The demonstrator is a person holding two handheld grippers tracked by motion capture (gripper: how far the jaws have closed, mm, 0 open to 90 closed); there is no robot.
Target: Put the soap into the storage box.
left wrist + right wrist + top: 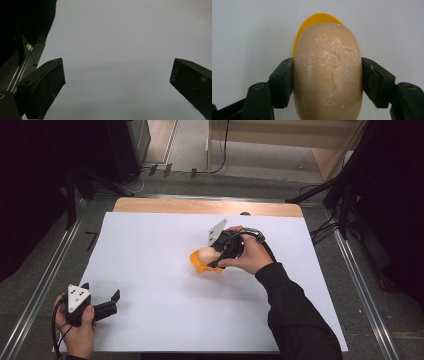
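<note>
White sheet [165, 310] on wood table [200, 206]; R fingers [284, 82] pinch soap [328, 72], L spread.

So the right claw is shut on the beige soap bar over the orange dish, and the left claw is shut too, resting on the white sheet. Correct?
Not quite. The left claw stands open with nothing between its jaws, as the left gripper view shows. The rest holds: the right claw is shut on the soap bar over the orange dish.
</note>
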